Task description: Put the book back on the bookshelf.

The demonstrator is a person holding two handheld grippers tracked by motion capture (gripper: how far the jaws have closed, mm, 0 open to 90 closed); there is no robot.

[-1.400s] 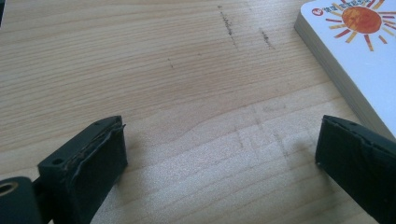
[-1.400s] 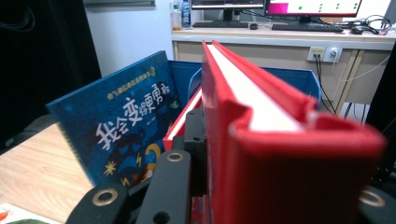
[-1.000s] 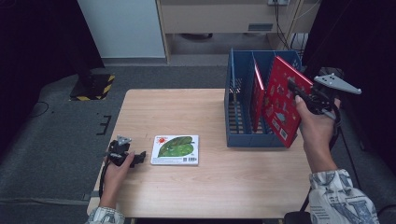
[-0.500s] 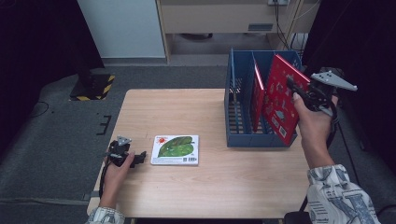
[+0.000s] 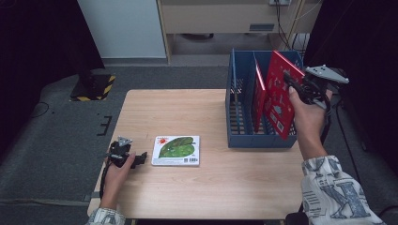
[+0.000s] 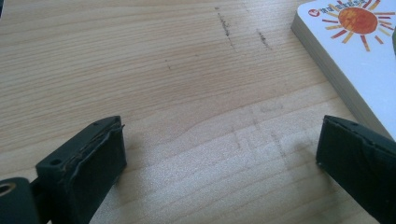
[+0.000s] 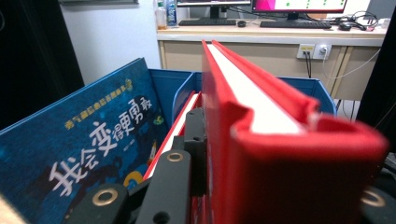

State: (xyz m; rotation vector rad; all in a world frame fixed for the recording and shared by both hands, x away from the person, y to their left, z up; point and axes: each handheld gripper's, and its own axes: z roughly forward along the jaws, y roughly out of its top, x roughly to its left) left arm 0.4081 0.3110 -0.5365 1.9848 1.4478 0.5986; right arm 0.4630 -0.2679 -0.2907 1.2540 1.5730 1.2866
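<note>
Right gripper (image 5: 292, 89): clamped on the top edge of the red book (image 5: 280, 101), jaws closed hard on the cover; the right gripper view shows the book's edge (image 7: 261, 107) running straight out between the jaws.
Red book: held tilted, lower end down in the right part of the blue bin (image 5: 244, 140), upper corner well above the rim. Gripped at the top, likely so it can slide up or down along the divider without the gripper fouling the bin walls.
Direction of move: cannot tell from this moment whether the book is going in or coming out.
Blue bin: stands on the right side of the bench (image 5: 197, 112), upright dividers inside, so books stand on edge.
Other books in bin: a second red book (image 5: 258, 91) stands in the next slot left; a blue picture book (image 7: 84, 154) leans beside it in the right gripper view.
Left gripper (image 5: 141, 158): rests low on the bench, jaws wide apart, holding nothing; bare wood between them in the left gripper view.
Green-leaf book (image 5: 177, 150): lies flat on the bench just right of the left gripper, its sun-printed corner (image 6: 355, 42) just beside one jaw.
Left hand purpose: probably parked and ready for the flat book, though contact with its edge is hard to judge.
Risk: tilted book could catch the divider or bin rim.
</note>
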